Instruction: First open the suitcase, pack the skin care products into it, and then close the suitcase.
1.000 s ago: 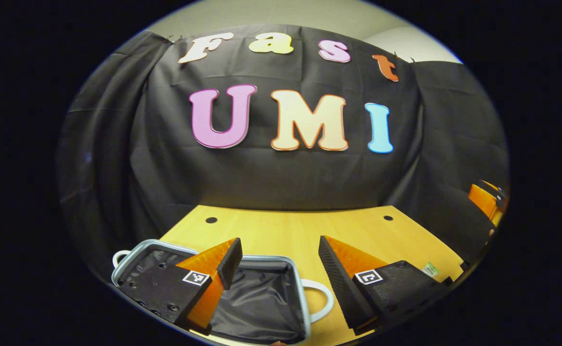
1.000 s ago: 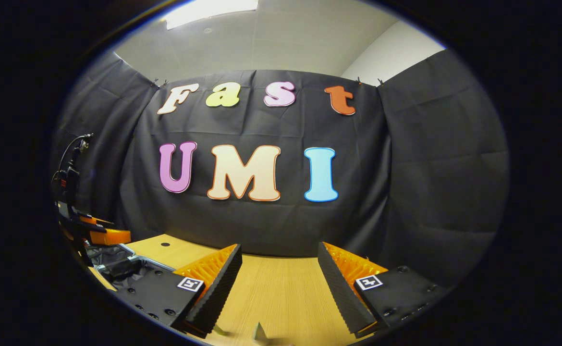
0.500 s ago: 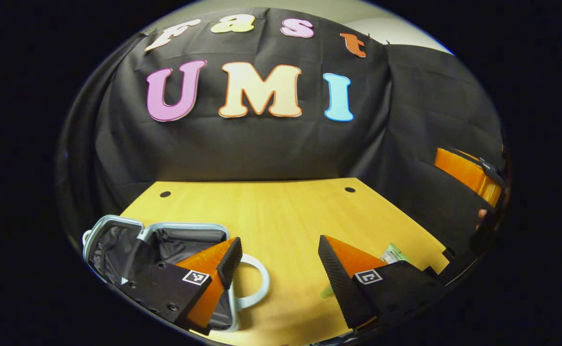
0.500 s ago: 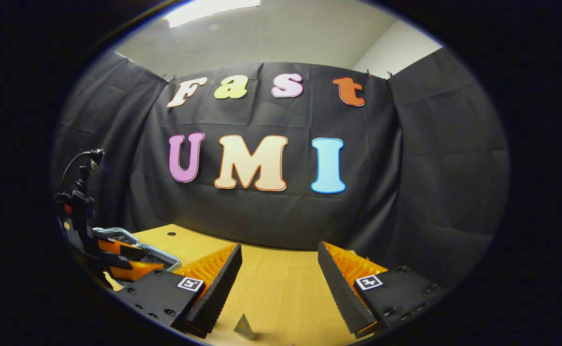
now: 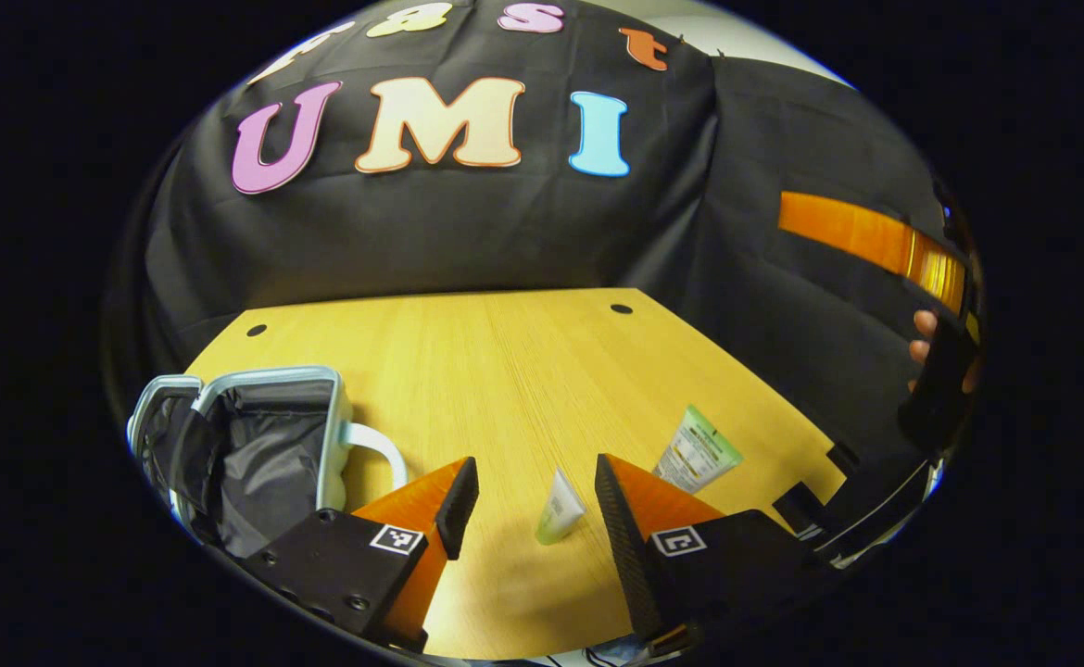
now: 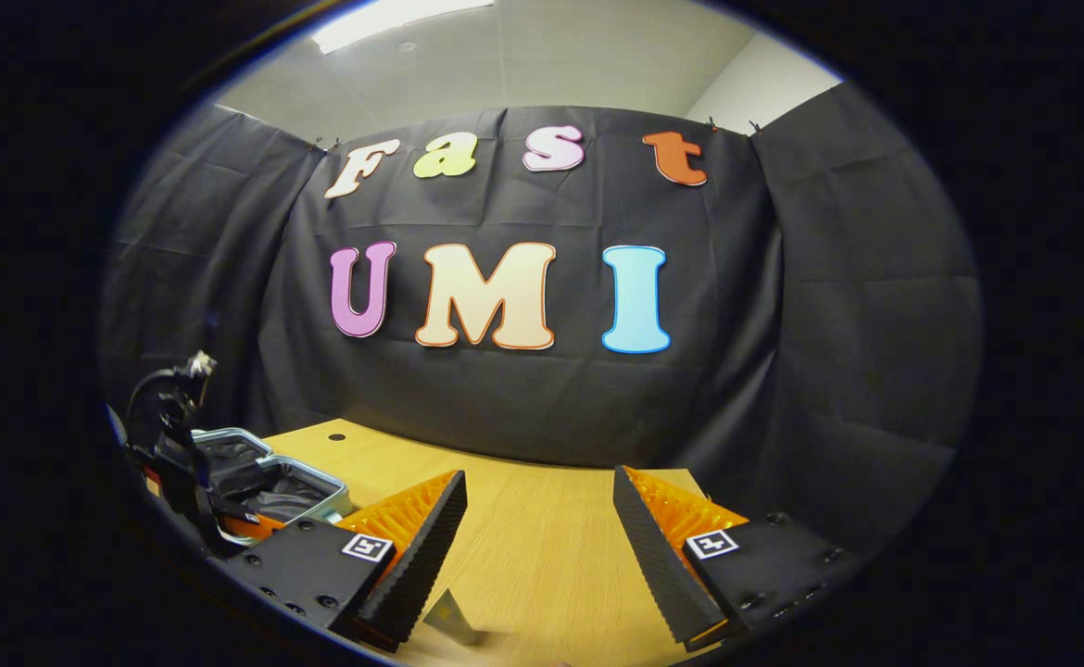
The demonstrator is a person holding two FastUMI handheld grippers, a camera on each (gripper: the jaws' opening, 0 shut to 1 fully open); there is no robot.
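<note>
A light wooden table (image 5: 505,371) with two small dark round holes (image 5: 622,308) is backed by a black cloth wall (image 6: 523,408).

The suitcase (image 5: 255,445) lies open on the wooden table at about eight o'clock in the left gripper view, a small pale case with a silvery rim, dark fabric lining and a white loop handle toward the table's middle. A small white tube (image 5: 560,507) lies at six o'clock, well apart from the case. Just beside it at five o'clock lies a larger tube (image 5: 698,451), white with a green end.
</note>
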